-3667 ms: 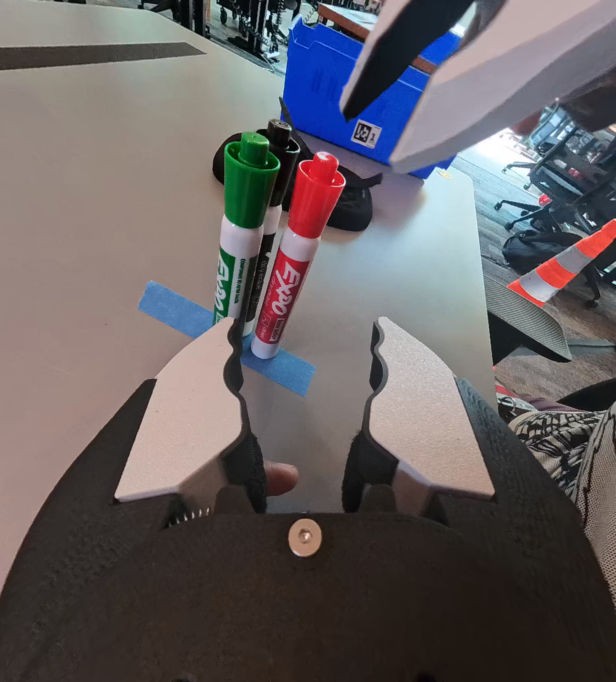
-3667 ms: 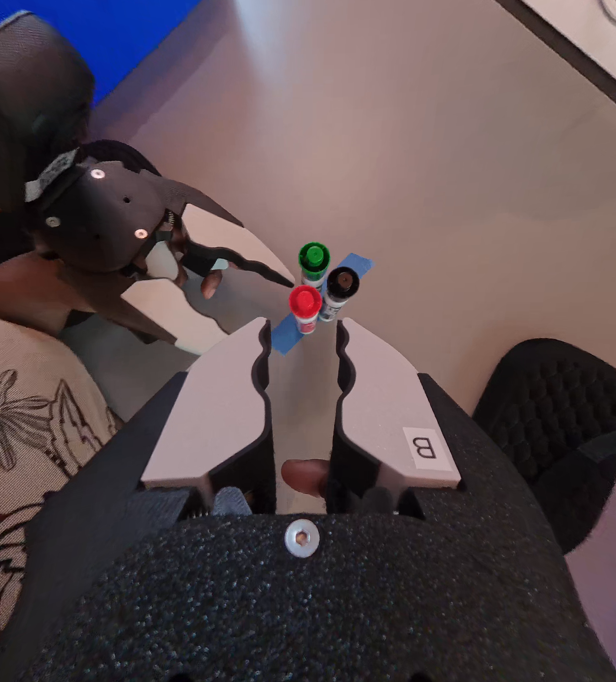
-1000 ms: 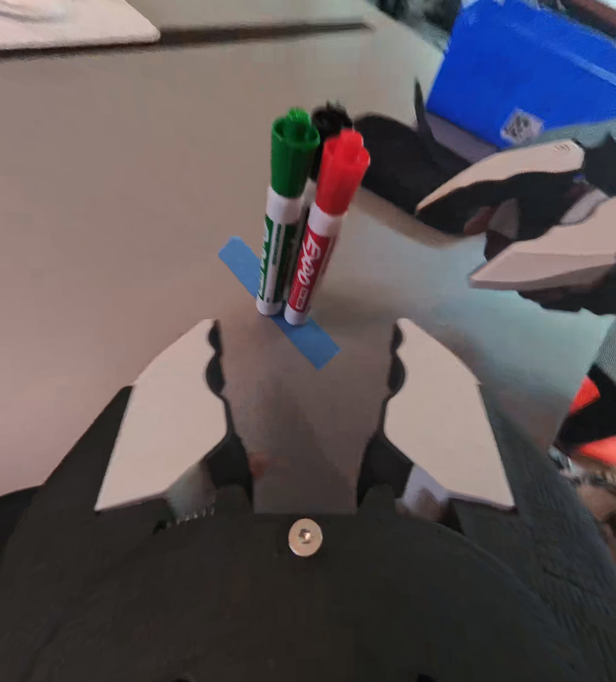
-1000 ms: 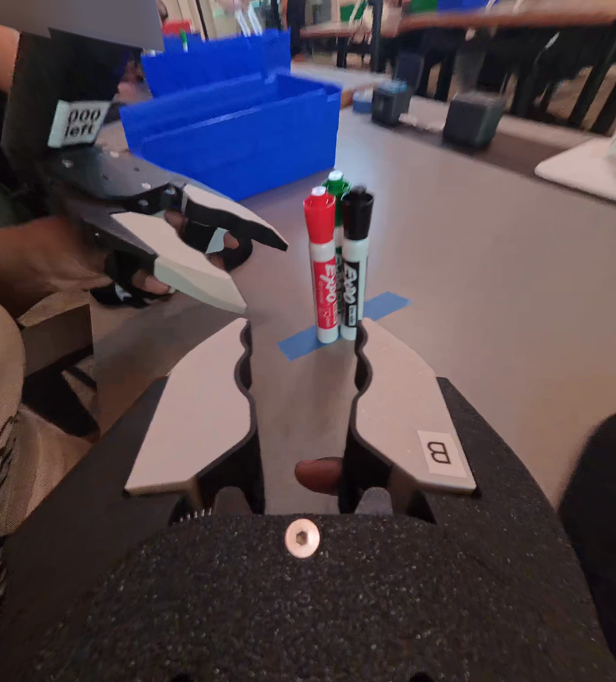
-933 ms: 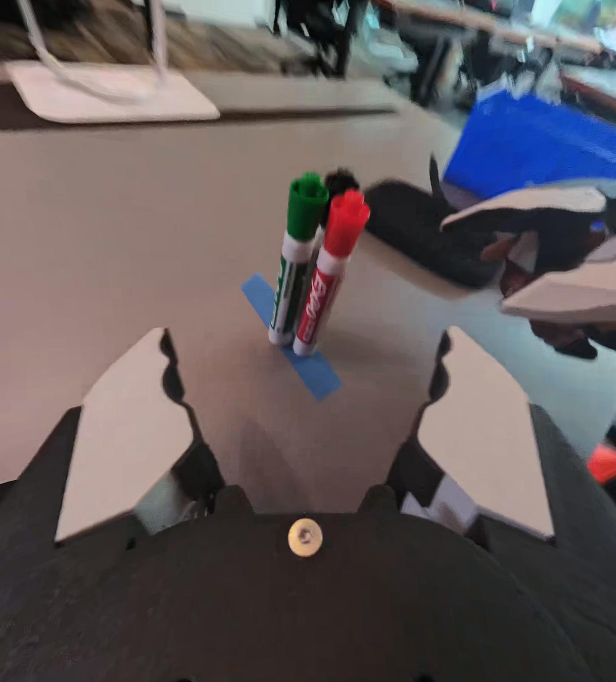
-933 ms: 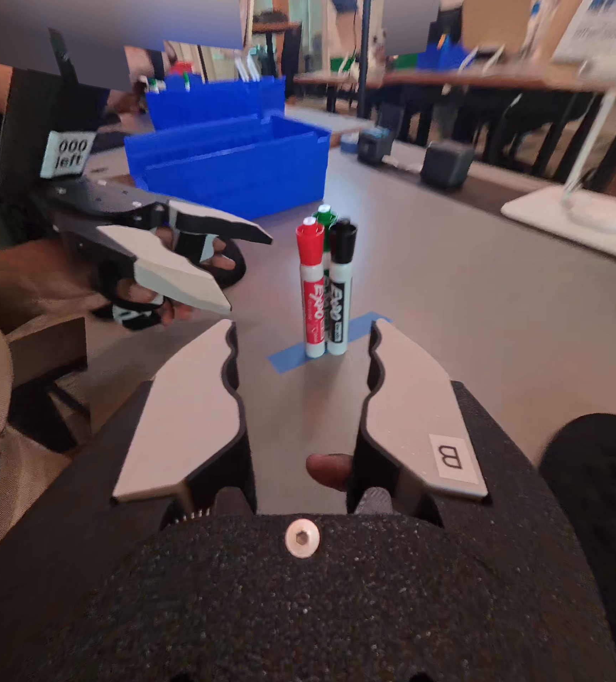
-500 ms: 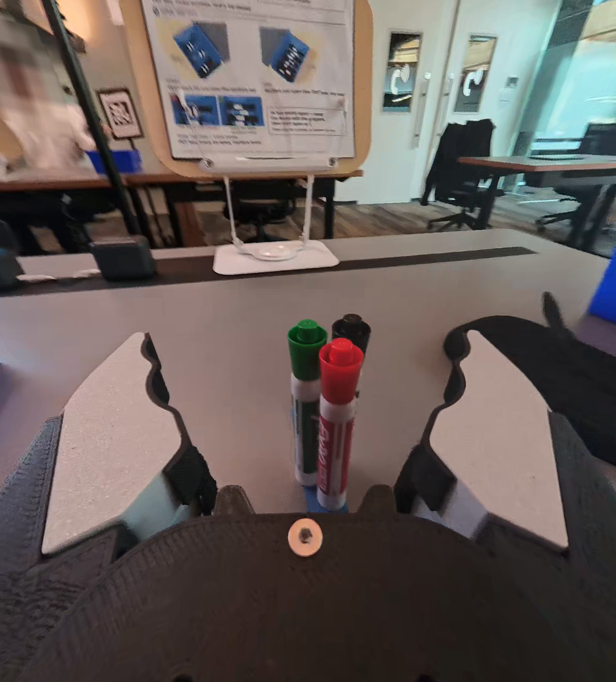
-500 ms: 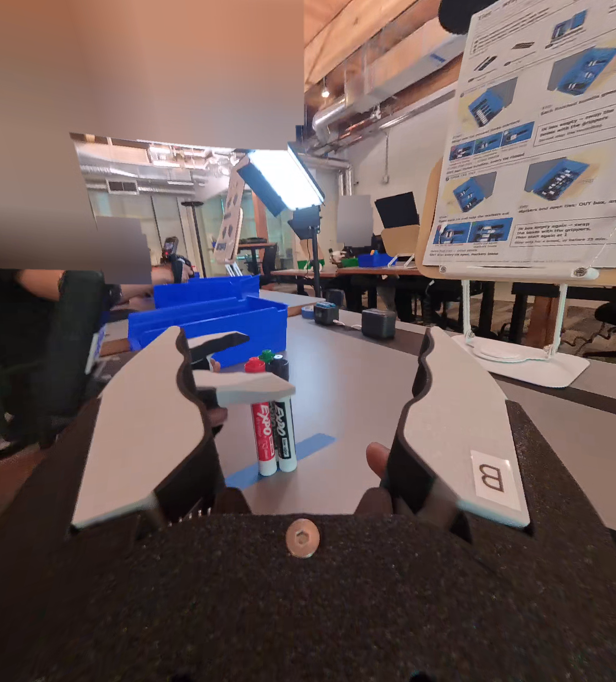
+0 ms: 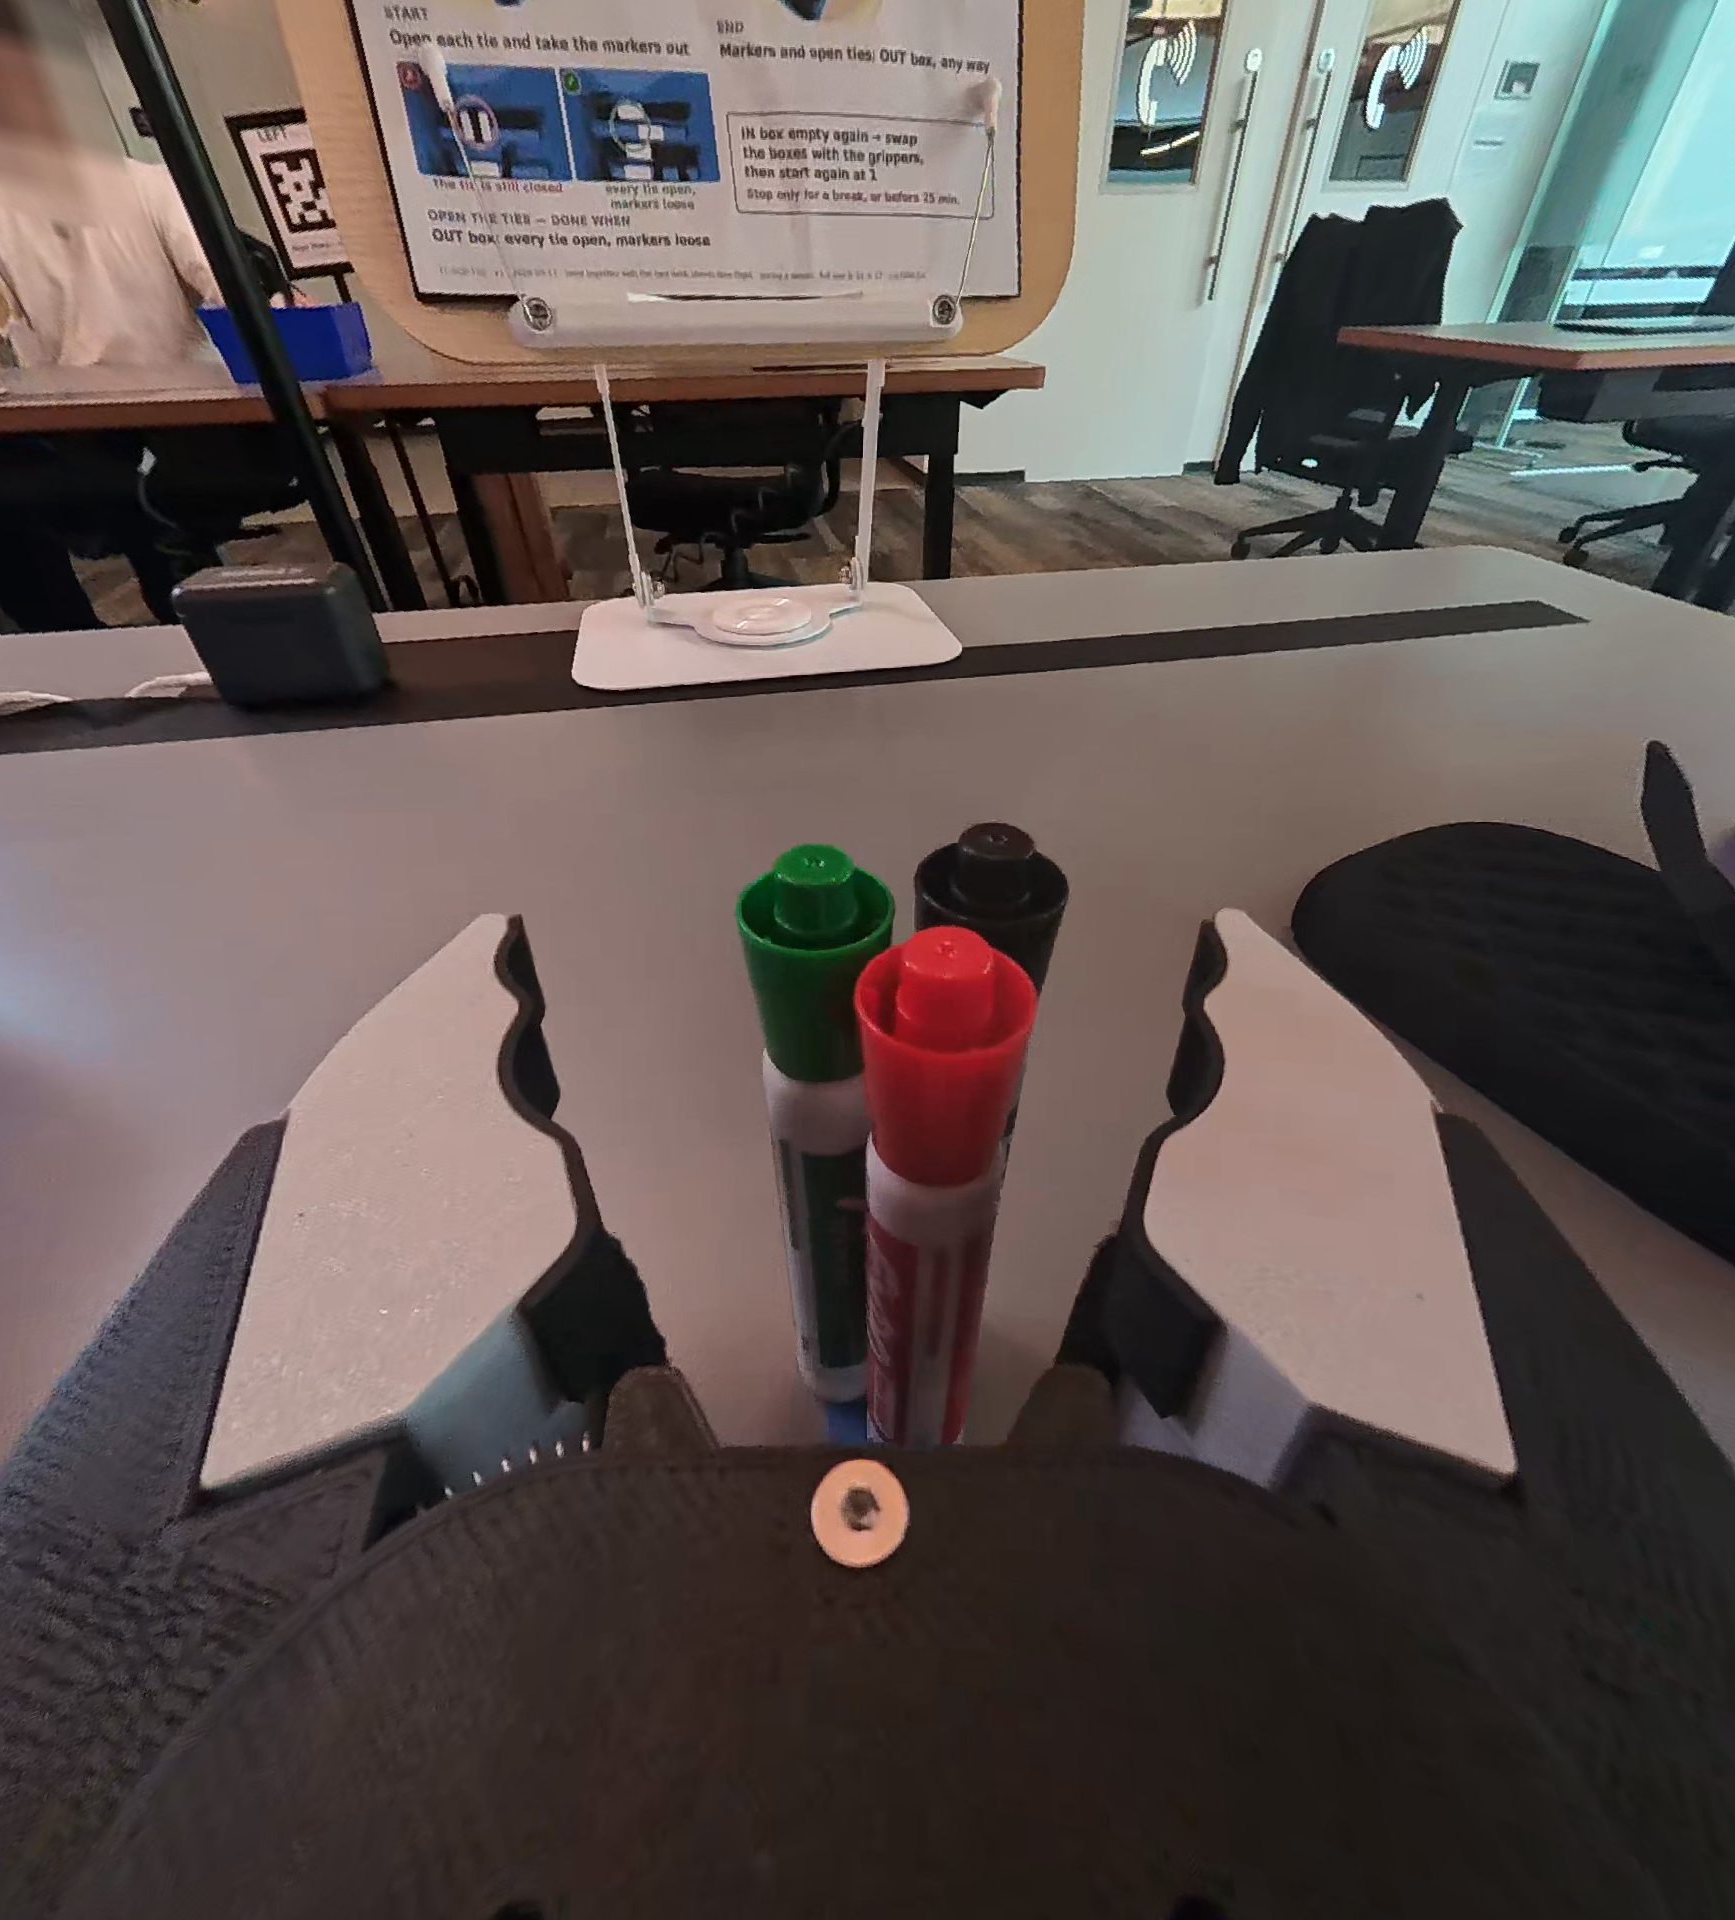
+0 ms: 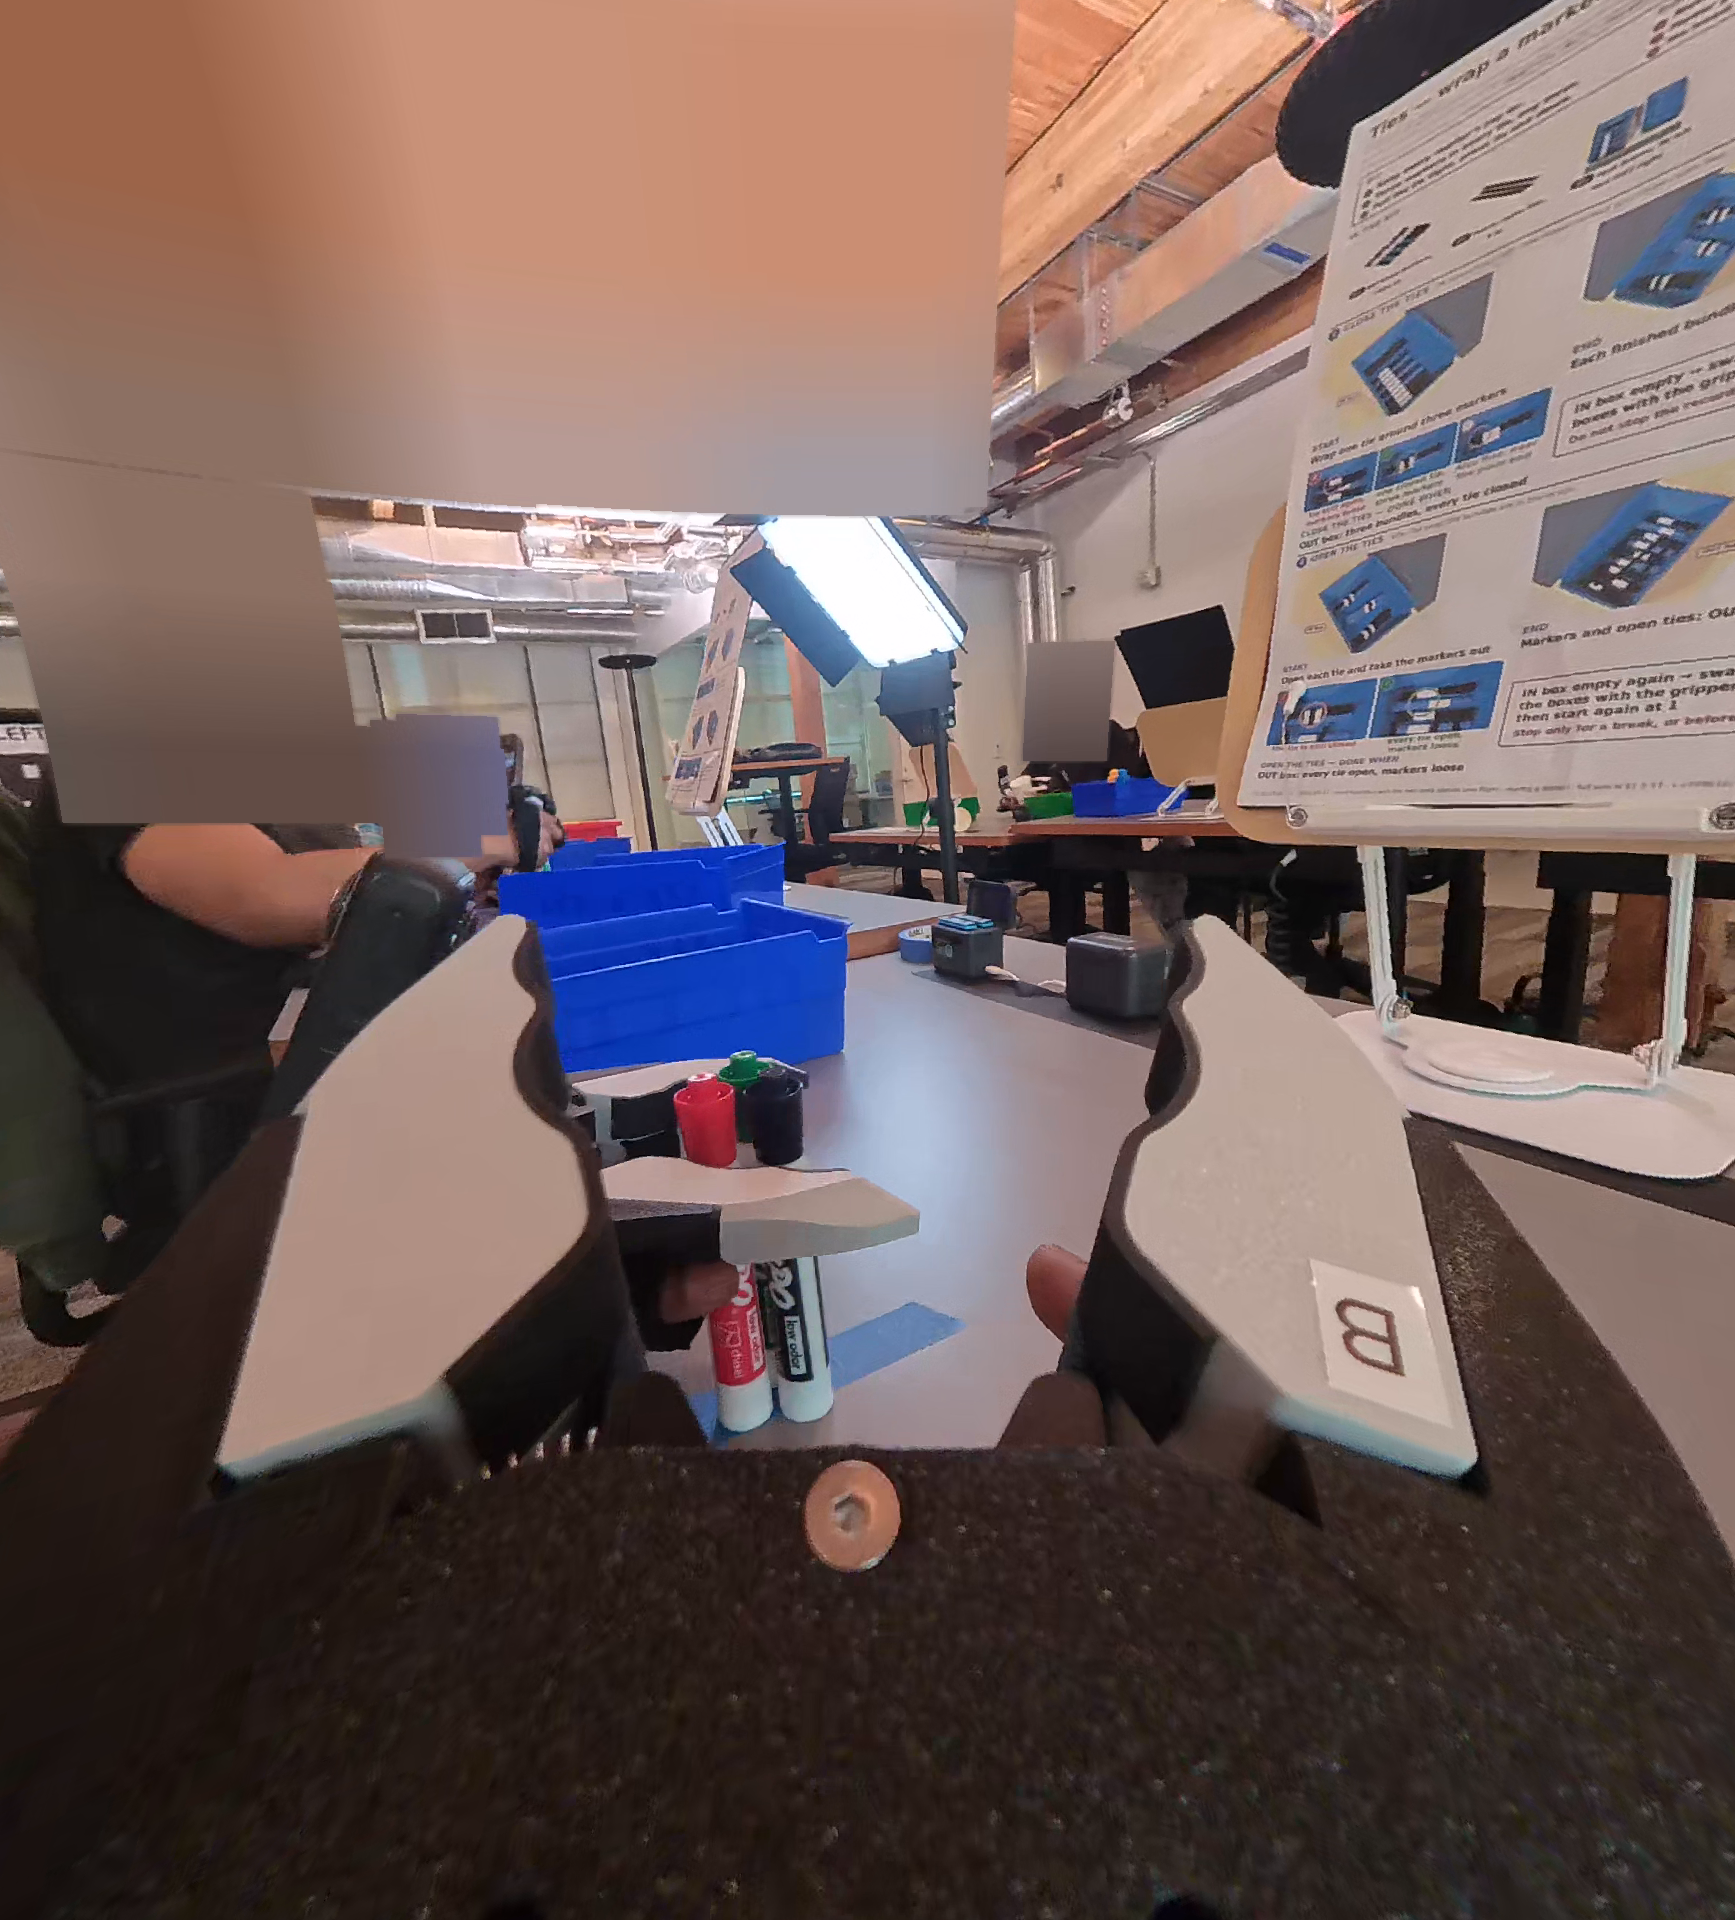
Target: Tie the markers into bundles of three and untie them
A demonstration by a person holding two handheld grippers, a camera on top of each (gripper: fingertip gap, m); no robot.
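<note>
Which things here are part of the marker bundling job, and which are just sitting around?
Part of the job:
- green marker, red marker and black marker, standing upright together
- left gripper, open around them, not touching
- right gripper, open
- blue bins

Just lying about:
- blue tape strip
- instruction board on its white stand
- small dark boxes
- black mesh pad

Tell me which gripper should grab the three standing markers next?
Probably the left gripper. Its open fingers already stand on both sides of the upright green-capped marker, red-capped marker and black-capped marker. The right gripper is open too, but farther back.
</note>
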